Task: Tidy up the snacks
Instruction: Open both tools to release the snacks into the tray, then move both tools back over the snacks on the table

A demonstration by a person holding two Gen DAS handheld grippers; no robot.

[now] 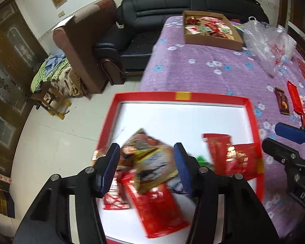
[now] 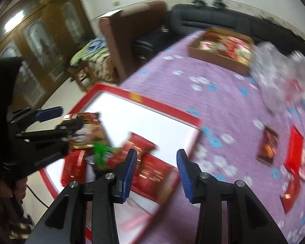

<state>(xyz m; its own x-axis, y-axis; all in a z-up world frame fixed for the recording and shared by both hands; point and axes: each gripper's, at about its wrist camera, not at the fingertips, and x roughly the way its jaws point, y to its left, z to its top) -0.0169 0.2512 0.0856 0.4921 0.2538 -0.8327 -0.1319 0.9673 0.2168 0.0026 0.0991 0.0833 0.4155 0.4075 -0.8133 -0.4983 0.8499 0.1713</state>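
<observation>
I am sorting snack packets into a red-rimmed tray (image 1: pixel 213 97) with a white floor, which sits at the near corner of a purple flowered bed cover (image 1: pixel 203 69).

My left claw (image 1: pixel 146 167) hangs over the tray with its blue pads parted. A gold and brown snack packet (image 1: pixel 152 162) lies between them, blurred, and the pads do not seem to press on it; I judge it is dropping onto the pile. Under it lies a long red packet (image 1: pixel 158 209).

My right claw (image 2: pixel 157 172) is also parted, narrower, with nothing gripped. Below it a red packet (image 2: pixel 152 172) lies across the tray's near right edge, partly overhanging the rim.

So the step in hand looks like the release: two snacks set down in the tray.

More snacks wait on the bed cover, well to the right: a dark brown packet (image 2: pixel 268 145) and, just beyond it, a red packet with a pink label (image 2: pixel 294 150). A cardboard box of snacks (image 1: pixel 211 30) and a clear plastic bag (image 1: pixel 268 44) sit at the far end.

The next move calls for lifting both claws clear of the tray, then swinging the right claw over to the dark brown packet, opening wider and coming down over its narrow sides.
</observation>
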